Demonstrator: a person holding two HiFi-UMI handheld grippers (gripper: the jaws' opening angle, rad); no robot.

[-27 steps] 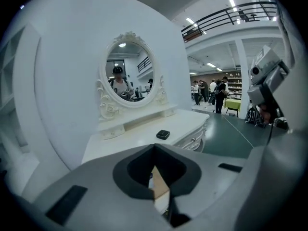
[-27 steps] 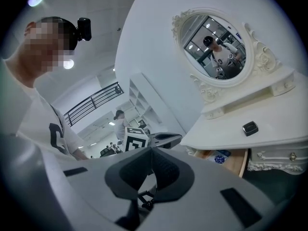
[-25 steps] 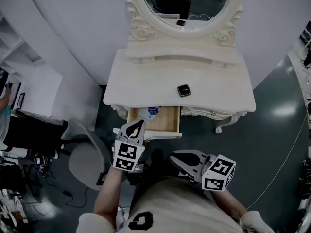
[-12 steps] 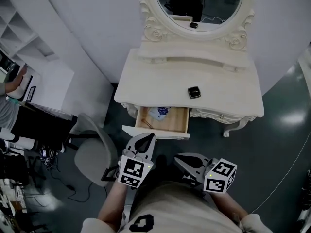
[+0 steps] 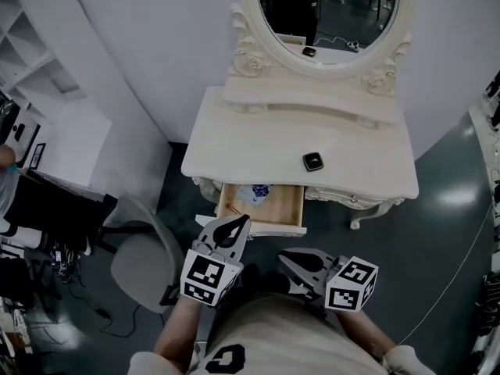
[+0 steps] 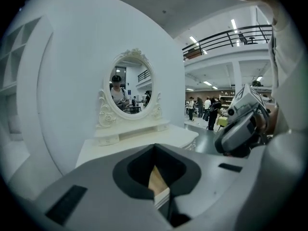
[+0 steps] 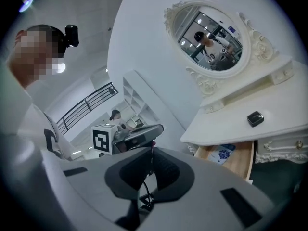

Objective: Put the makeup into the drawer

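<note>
A: Two broad surfaces frame our view: the dark floor [image 5: 437,233] and the cream dressing table [image 5: 234,143], with its oval mirror [image 5: 328,6] against the white wall. What room do we have round it?
B: We have open floor to the table's right. On the left a grey chair [image 5: 137,260] stands near the front corner, apart from it
A: And the drawer [image 5: 285,209]?
B: It is pulled out under the table's front edge, its wooden bottom showing and its front lip towards us. A white packet with blue print [image 5: 254,194] lies near its back left, and the wood beside it is bare
A: Our grippers?
B: Both are low, on our side of the drawer. Our left gripper [image 5: 233,225] has its jaws closed together on nothing, tips near the left part of the lip. Our right gripper [image 5: 287,258] is also closed and empty, lower in our head view and to the right
A: The makeup?
B: The small black compact [image 5: 314,162] sits on the tabletop, right of centre, near the front edge and above the drawer's right end. Neither gripper touches it
</note>
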